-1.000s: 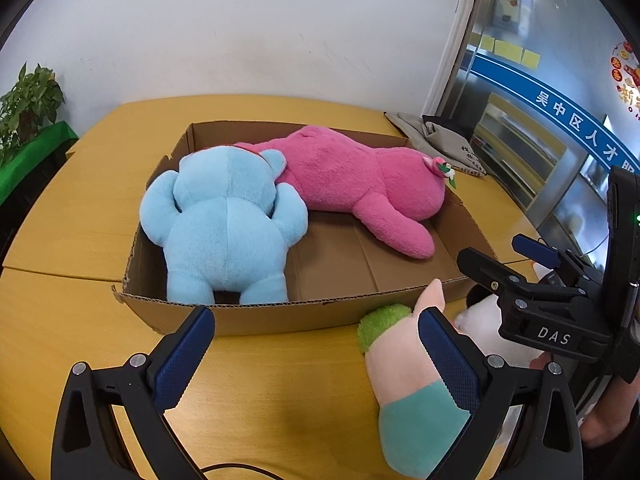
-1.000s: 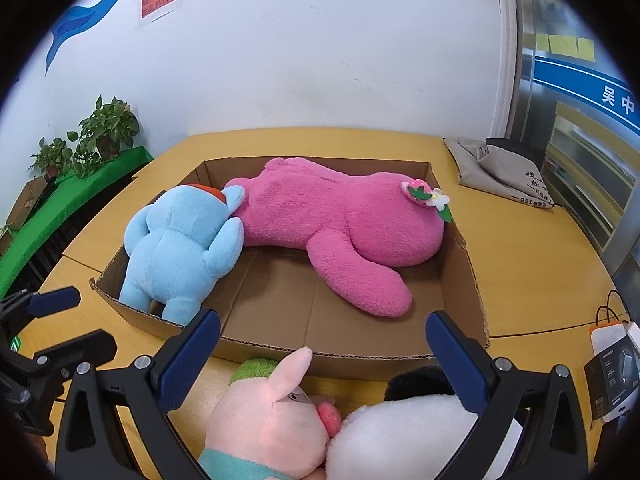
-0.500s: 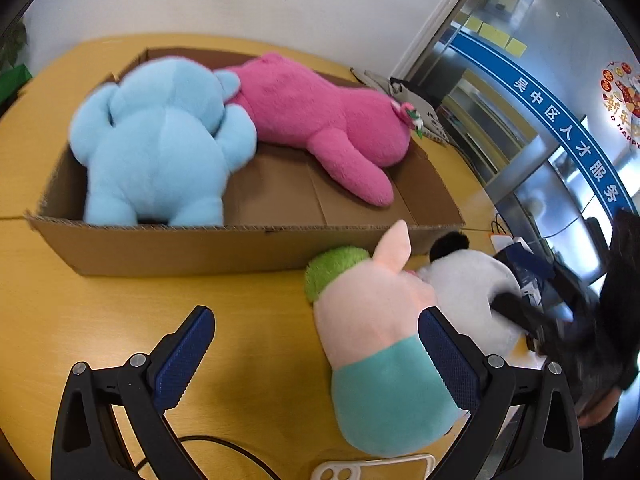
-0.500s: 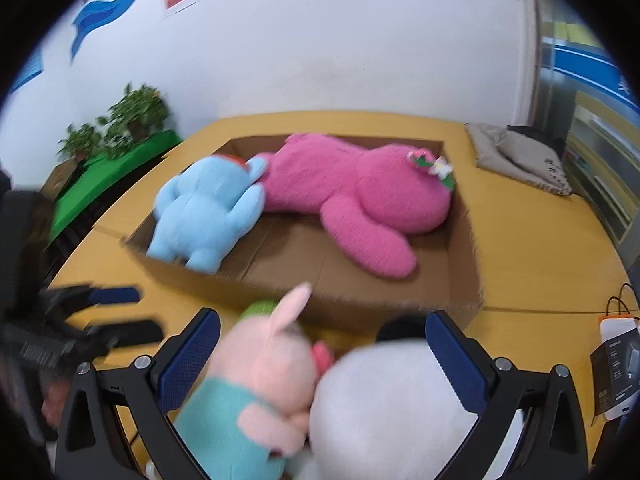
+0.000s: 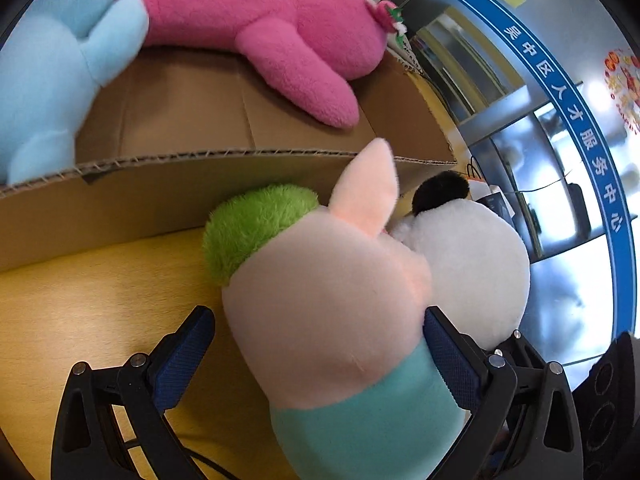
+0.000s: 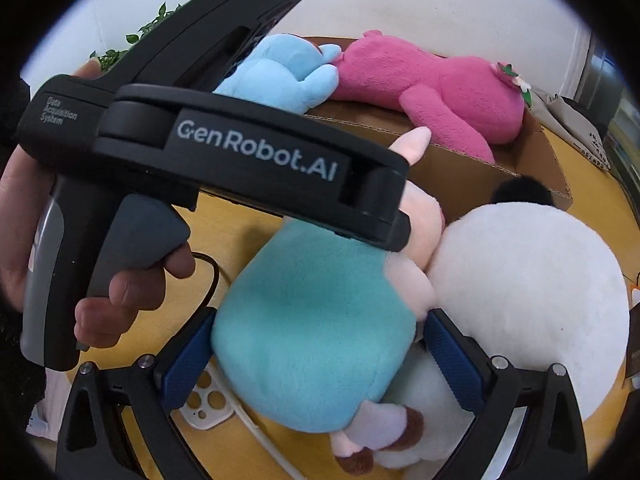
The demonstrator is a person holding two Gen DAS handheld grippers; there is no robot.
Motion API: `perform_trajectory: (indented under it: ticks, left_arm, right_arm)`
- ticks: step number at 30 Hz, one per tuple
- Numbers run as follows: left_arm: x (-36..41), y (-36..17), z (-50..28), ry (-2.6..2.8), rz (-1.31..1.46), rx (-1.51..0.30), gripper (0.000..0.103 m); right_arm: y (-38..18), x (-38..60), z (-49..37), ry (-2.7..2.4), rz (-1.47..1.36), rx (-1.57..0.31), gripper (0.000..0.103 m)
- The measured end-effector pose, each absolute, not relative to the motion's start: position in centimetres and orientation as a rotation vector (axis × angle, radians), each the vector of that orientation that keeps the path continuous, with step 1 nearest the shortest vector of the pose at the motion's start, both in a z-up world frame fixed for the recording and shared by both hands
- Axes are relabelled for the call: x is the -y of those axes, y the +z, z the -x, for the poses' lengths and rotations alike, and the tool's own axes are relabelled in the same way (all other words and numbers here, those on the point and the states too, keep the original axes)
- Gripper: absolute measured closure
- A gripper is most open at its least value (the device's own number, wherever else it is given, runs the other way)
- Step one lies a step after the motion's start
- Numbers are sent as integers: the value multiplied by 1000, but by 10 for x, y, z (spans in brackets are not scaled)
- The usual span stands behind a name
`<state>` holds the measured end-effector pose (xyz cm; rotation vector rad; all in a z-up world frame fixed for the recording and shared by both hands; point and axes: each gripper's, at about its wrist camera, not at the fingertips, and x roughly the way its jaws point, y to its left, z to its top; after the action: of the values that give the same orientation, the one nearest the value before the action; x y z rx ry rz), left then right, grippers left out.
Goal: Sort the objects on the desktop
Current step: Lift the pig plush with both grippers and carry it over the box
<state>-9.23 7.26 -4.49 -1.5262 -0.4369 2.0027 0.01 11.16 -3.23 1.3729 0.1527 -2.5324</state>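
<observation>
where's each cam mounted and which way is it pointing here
Left wrist: sits on the left gripper, looking along its fingers over the pig plush toward the cardboard box; only its own fingers show.
Right wrist: sits on the right gripper, looking from lower behind the pig; the left gripper's body and the hand holding it show.
Shared: pig, panda plush, box, pink plush, blue plush.
</observation>
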Motion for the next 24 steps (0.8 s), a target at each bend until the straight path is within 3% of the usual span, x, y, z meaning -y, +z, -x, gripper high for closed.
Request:
perform_trajectory:
  ticks: [5, 9, 15, 24]
  left_arm:
    - [-69, -52, 88, 1949, 1516, 526, 8]
    - [-62, -54, 92, 1948, 1505, 581, 9]
    - [-54, -34, 85, 2022, 1458, 580, 20]
    - [-52, 109, 94, 2269, 1087, 273, 19]
  right_arm:
    - [-42, -115, -1, -2491, -1411, -171, 2]
    - [-59, -108, 4, -2458, -1475, -178, 0]
    - [-46, -116, -2, -2460, -1356, -15, 18]
    - [41, -110, -2, -2534, -942, -27, 23]
